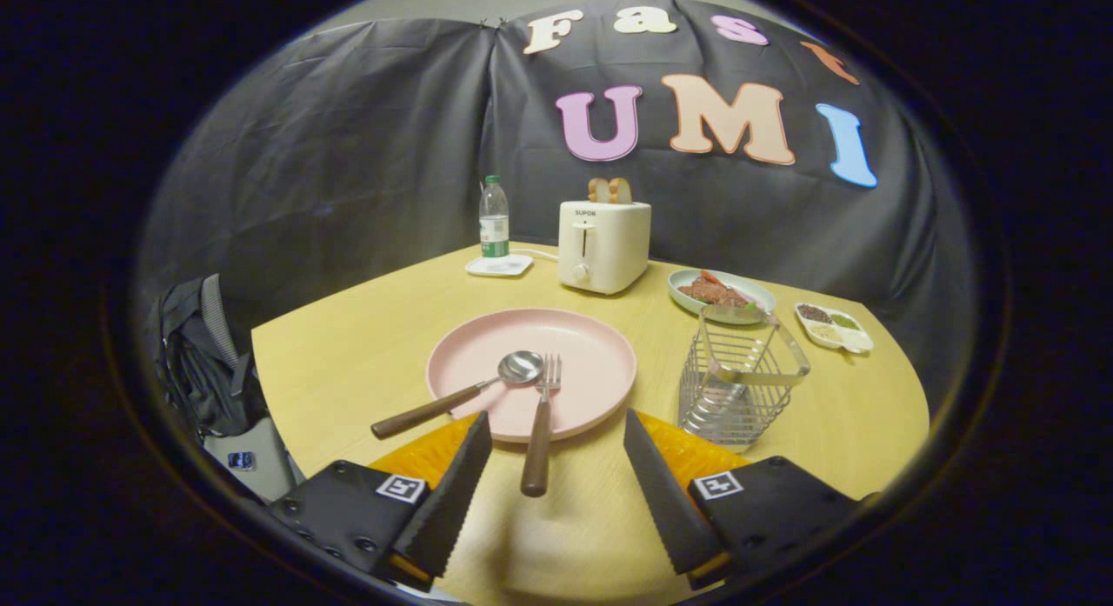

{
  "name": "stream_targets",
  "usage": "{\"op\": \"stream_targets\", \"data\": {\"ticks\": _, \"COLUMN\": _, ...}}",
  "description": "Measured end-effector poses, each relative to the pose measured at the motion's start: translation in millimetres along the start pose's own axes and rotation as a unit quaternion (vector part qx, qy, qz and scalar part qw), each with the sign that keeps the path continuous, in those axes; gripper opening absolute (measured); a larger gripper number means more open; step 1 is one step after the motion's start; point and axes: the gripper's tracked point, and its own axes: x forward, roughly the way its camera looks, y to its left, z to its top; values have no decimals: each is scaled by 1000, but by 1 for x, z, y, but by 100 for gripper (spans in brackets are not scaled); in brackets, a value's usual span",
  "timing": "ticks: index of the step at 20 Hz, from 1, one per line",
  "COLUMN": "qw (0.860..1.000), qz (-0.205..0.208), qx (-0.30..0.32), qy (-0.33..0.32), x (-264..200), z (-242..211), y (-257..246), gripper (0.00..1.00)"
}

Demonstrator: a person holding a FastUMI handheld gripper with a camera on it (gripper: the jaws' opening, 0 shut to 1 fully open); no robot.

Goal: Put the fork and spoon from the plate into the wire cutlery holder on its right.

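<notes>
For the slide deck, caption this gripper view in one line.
Open hand-held gripper hovers before a pink plate bearing fork and spoon, wire cutlery holder at its right.

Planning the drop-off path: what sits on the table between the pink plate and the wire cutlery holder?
Nothing: the gripper view shows bare table between the pink plate and wire cutlery holder. The open gripper straddles the fork handle.

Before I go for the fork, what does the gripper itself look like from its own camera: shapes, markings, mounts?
The gripper has two flat, tapering fingers with saw-toothed inner edges. Each sits on a black block mount with visible screws and a small square black-and-white marker on top. Orange housing shows behind each finger. The fingers stand apart, open, with the fork handle lying between them.
</notes>
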Motion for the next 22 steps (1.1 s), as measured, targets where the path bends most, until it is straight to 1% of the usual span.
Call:
{"op": "stream_targets", "data": {"ticks": 5, "qw": 1000, "qz": 4, "qx": 4, "qy": 20, "x": 12, "z": -17, "y": 8, "gripper": 54}}
{"op": "stream_targets", "data": {"ticks": 9, "qw": 999, "qz": -3, "qx": 9, "qy": 30, "x": 12, "z": -17, "y": 8, "gripper": 27}}
{"op": "stream_targets", "data": {"ticks": 10, "qw": 999, "qz": -10, "qx": 11, "qy": 35, "x": 11, "z": -17, "y": 8, "gripper": 21}}
{"op": "stream_targets", "data": {"ticks": 14, "qw": 998, "qz": -29, "qx": 0, "qy": 48, "x": 13, "z": -15, "y": 3, "gripper": 12}}
{"op": "stream_targets", "data": {"ticks": 17, "qw": 998, "qz": -27, "qx": -10, "qy": 49, "x": 14, "z": -9, "y": 5, "gripper": 6}}
{"op": "stream_targets", "data": {"ticks": 22, "qw": 998, "qz": -34, "qx": -31, "qy": 36, "x": 3, "z": 16, "y": -4, "gripper": 6}}
